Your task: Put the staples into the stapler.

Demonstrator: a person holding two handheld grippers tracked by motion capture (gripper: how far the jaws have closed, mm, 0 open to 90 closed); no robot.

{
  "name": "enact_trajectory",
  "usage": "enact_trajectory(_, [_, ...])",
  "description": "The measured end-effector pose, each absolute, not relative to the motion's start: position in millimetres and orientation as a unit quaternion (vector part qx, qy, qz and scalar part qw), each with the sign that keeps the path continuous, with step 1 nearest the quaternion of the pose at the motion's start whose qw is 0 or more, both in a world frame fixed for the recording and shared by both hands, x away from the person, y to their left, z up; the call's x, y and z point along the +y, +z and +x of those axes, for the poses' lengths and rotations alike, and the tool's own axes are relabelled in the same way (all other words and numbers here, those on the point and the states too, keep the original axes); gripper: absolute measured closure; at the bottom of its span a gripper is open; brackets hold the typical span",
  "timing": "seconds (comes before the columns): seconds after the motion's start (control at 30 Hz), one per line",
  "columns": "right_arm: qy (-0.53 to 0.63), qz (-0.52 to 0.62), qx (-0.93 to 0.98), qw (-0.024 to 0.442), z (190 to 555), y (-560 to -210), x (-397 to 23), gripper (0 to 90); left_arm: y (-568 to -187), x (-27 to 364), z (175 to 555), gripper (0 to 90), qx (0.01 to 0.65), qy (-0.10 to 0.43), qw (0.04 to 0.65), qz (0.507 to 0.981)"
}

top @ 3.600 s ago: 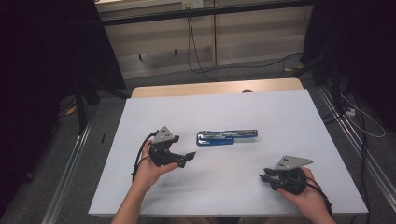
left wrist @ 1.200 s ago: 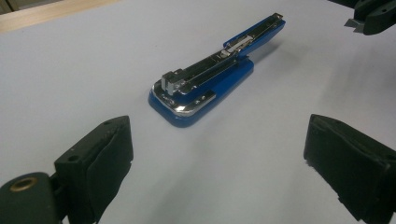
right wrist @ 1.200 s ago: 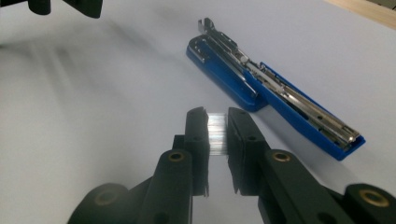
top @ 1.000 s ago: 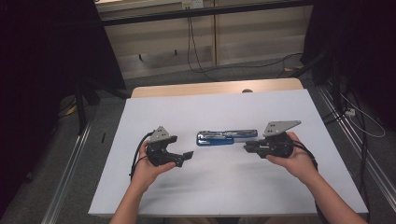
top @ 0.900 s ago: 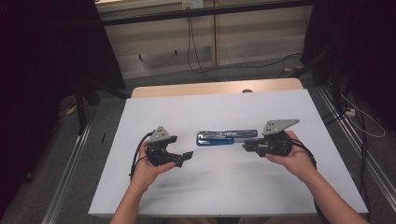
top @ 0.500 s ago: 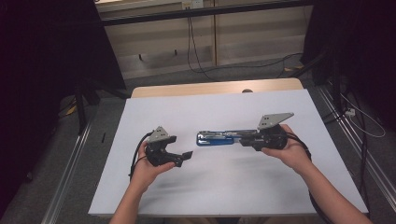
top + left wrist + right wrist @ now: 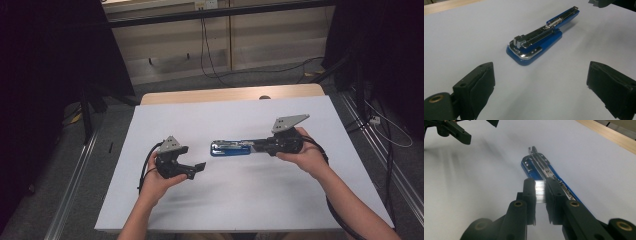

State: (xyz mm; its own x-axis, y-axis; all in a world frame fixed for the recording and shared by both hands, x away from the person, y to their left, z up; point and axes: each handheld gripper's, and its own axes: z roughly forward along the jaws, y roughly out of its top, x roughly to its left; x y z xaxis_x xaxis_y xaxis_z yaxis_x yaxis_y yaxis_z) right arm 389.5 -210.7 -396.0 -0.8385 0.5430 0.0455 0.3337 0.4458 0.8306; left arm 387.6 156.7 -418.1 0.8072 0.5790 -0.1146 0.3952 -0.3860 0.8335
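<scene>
The left tool hovers left of the stapler, near it but not touching. Its jaws stand wide apart with nothing between them. In the left gripper view the stapler's broad blue end lies ahead between the two jaws, so this tool points along the stapler's length. The stapler lies flat near the middle of the white table. It is opened out, with its metal rail exposed on top. Its long axis runs left to right across the table in the high view, with the broad end toward the left tool and the narrow end toward the right tool. The right tool is at the stapler's right end, directly over it, and is the nearer of the two. Its jaws are closed on a short silvery strip of staples. In the right gripper view the rail runs from under the jaws straight away toward the stapler's far end, so tool axis and rail are close to parallel. The strip sits just to one side of the rail line. Whether it touches the stapler cannot be told. Judgement: the step in hand is probably loading the strip. The coming move depends on bringing the strip over the rail, in line with the stapler's long axis. The empty left tool is placed to steady the broad end if the stapler slides.
</scene>
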Motion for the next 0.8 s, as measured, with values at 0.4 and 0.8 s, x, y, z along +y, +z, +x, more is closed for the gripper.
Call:
enact_trajectory(0.4, [0.457,0.246,0.848,0.107,402,-399,-208,79.3,-420,162,384,8.2,0.299,0.098,0.463,0.828])
enact_trajectory(0.8, [0.456,0.226,0.855,0.101,416,-397,-194,79.3,-421,164,385,8.2,0.298,0.1,0.462,0.829])
